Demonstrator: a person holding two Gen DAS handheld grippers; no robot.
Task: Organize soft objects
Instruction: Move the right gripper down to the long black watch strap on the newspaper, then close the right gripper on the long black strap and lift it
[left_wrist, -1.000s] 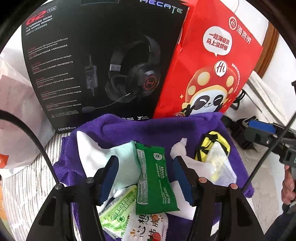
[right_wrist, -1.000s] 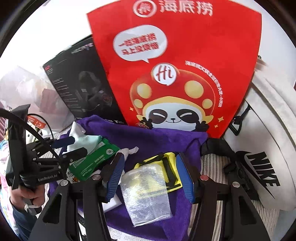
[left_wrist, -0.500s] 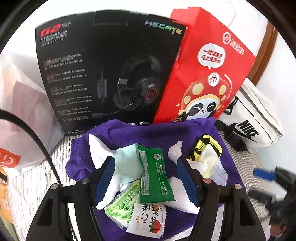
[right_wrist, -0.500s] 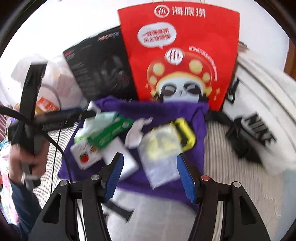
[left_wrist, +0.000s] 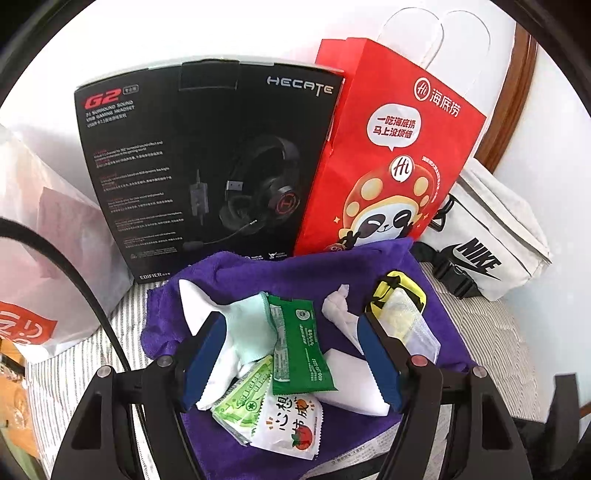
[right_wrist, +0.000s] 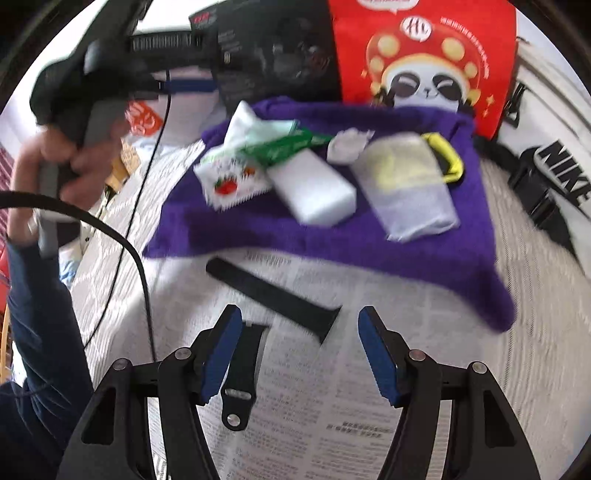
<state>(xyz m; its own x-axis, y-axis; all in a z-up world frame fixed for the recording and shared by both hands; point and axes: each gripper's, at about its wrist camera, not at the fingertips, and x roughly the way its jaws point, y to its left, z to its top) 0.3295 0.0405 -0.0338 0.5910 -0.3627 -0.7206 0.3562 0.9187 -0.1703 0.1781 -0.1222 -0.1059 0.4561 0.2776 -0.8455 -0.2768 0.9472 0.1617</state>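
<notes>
A striped bed cover (left_wrist: 66, 373) carries everything, and its far edge is walled in by four upright or slumped things: one matte black headset box (left_wrist: 207, 166), one glossy red paper bag (left_wrist: 391, 155) with white handles, one white canvas waist bag (left_wrist: 491, 243) to the right, and one thin white plastic bag (left_wrist: 33, 236) to the left. In front of them lies one fuzzy purple towel (right_wrist: 332, 240), rumpled at its far edge and touching the box and the red bag; its near edge overlaps a sheet of printed newspaper (right_wrist: 314, 387), which is the flattest free room in the right wrist view. On the towel the soft things sit in a loose cluster: one white rectangular foam block (right_wrist: 314, 188), one clear plastic pouch (right_wrist: 410, 188) lying over a yellow-and-black pouch (right_wrist: 448, 162), one white and mint sock (left_wrist: 236, 321), one crumpled white tissue (left_wrist: 338, 306), and three crinkly sachets, dark green (left_wrist: 299, 347), light green (left_wrist: 243, 402) and white with a tomato print (left_wrist: 291, 428). Two black watch strap pieces (right_wrist: 273, 291) lie on the newspaper, well clear of the towel. The left gripper (left_wrist: 291, 358) hangs over the sachets with its jaws spread and just widened, gripping nothing. The right gripper (right_wrist: 299, 354) hovers over the newspaper, jaws likewise just widened and empty, one strap piece beside its left finger. Motion blur softens the right wrist view.
</notes>
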